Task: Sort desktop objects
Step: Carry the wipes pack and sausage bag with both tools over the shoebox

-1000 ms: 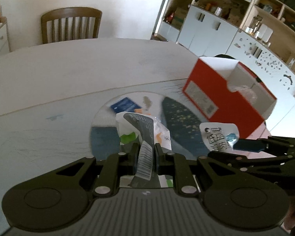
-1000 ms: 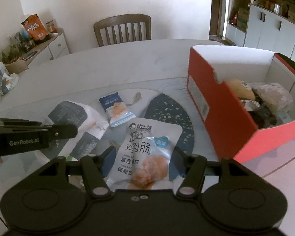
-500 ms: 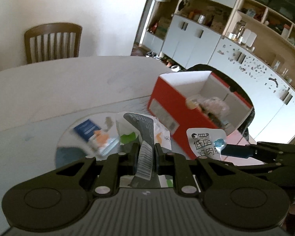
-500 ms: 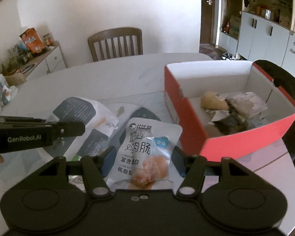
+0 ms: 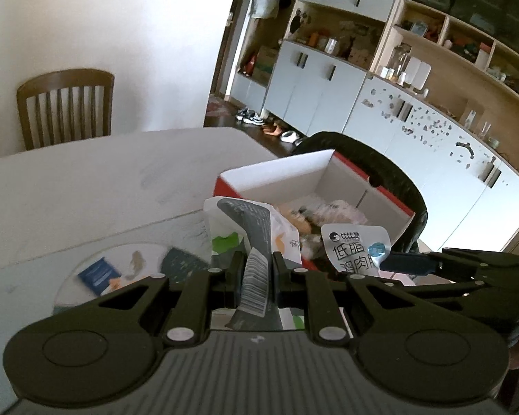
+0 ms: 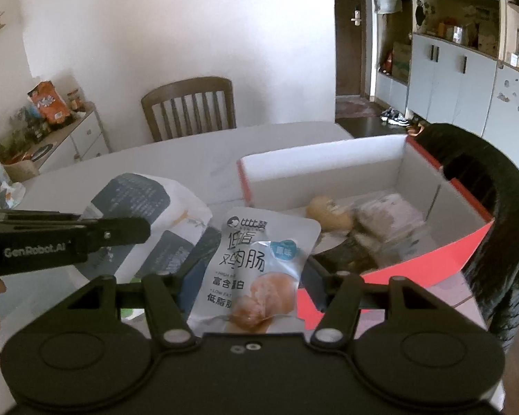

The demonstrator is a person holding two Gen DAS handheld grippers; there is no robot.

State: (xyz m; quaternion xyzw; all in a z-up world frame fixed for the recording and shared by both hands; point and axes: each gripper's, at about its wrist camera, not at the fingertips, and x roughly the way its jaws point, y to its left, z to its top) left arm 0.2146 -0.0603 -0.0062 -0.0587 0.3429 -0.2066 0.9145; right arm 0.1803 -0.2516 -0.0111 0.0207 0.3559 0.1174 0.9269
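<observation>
over the desk (image 5: pixel 86 186), by the red box (image 6: pixel 391 269):
your left hand-held gripper (image 5: pixel 256 269): clamped on white bag (image 5: pixel 259 228)
your right hand-held gripper (image 6: pixel 245 276): clamped on sausage pouch (image 6: pixel 256 263)

We read "GenRobot.AI" on side of left tongs (image 6: pixel 114 233). White snack pouch (image 6: pixel 256 266) carries "低脂 鸡肉肠", "富含蛋白", "LOW FAT". Barcode on grey-white packet (image 5: pixel 256 242), digits unreadable.

The left gripper (image 5: pixel 256 273) has its jaws closed tight on a thin packet (image 5: pixel 256 242) and points downward at a slant. The right gripper (image 6: pixel 245 276) stands just beside it, on its right, also slanted down; its jaws are wider apart and grip a white pouch (image 6: pixel 256 263) between them.
</observation>
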